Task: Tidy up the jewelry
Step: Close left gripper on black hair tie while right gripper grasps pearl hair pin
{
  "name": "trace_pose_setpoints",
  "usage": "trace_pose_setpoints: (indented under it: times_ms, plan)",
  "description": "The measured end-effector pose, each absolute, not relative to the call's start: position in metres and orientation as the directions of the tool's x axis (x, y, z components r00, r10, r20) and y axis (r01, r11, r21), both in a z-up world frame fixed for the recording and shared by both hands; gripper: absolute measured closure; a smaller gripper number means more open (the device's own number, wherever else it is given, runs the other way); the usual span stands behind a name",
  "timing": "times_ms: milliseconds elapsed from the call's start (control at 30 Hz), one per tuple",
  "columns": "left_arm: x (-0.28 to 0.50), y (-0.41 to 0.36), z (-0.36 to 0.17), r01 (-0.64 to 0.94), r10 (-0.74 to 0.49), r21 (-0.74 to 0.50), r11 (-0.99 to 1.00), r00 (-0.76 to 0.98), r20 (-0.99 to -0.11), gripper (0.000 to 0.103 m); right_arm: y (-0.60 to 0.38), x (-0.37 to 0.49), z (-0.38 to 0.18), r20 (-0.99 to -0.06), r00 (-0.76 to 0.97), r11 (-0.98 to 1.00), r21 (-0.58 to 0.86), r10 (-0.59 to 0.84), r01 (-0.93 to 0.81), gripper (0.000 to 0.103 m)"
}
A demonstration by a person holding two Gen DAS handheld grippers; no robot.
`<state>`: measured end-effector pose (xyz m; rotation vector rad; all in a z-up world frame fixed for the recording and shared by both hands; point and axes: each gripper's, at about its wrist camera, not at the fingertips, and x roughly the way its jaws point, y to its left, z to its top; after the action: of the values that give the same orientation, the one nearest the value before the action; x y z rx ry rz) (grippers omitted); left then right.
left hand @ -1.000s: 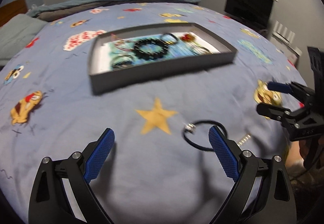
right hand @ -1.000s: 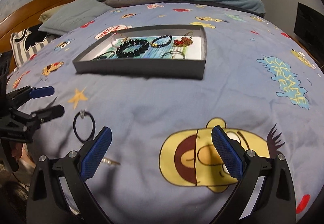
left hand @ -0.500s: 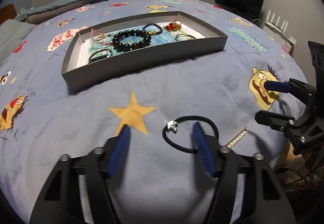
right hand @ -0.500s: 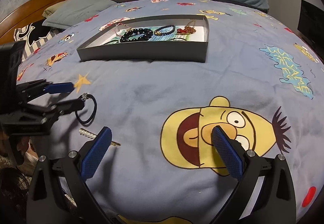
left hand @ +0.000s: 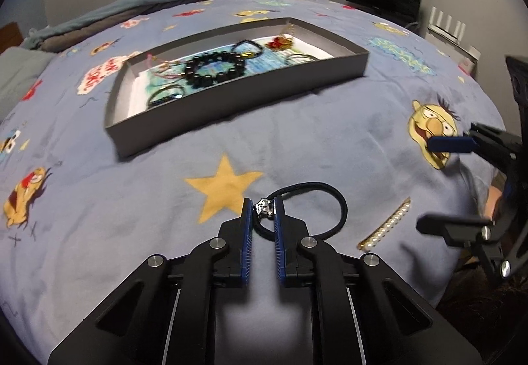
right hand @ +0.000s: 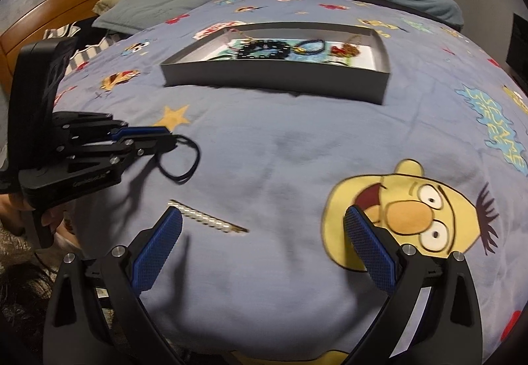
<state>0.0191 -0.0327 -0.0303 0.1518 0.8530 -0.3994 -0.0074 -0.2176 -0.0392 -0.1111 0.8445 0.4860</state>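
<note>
My left gripper point(left hand: 263, 207) has just closed its jaws onto the black hair tie point(left hand: 308, 210) at its silver charm, on the bedspread point(left hand: 330, 140). The gray tray point(left hand: 231, 98) lies straight ahead; my right gripper point(right hand: 264, 233) gapes beside the pearl clip point(right hand: 208, 216).

1. From my left wrist view, the near wall of the grey tray point(left hand: 231, 101) hid the lower parts of the bracelets inside it.
2. I could not tell what the small silver charm point(left hand: 264, 207) on the black hair tie point(left hand: 333, 197) was.
3. The right gripper point(left hand: 439, 187) was cut off by the frame's right edge.
4. In my right wrist view, the tray's contents point(right hand: 280, 48) were blurred.
5. The hand point(right hand: 19, 203) under the left gripper point(right hand: 171, 142) was mostly hidden.
</note>
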Motion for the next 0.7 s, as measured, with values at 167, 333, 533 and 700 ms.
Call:
trace_pose_setpoints:
  times_ms: [167,333,533,700]
  plan:
    - [0.020,-0.019,-0.026,0.371,-0.280,-0.052,0.927,0.594,-0.754,0.090,-0.198,-0.013,-0.042,-0.740,0.555,0.856,0.055,0.380,-0.513,0.013]
    - [0.019,-0.016,-0.028,0.367,-0.280,-0.057,0.929,0.591,-0.757,0.090,-0.180,-0.015,-0.050,-0.757,0.537,0.836,0.024,0.373,-0.548,0.030]
    - [0.019,-0.016,-0.030,0.367,-0.283,-0.062,0.928,0.587,-0.759,0.090,-0.173,-0.016,-0.056,-0.765,0.543,0.818,-0.036,0.347,-0.575,0.057]
    - [0.019,-0.016,-0.031,0.365,-0.284,-0.066,0.929,0.585,-0.760,0.090,-0.186,-0.006,-0.054,-0.761,0.540,0.850,0.026,0.358,-0.527,0.085]
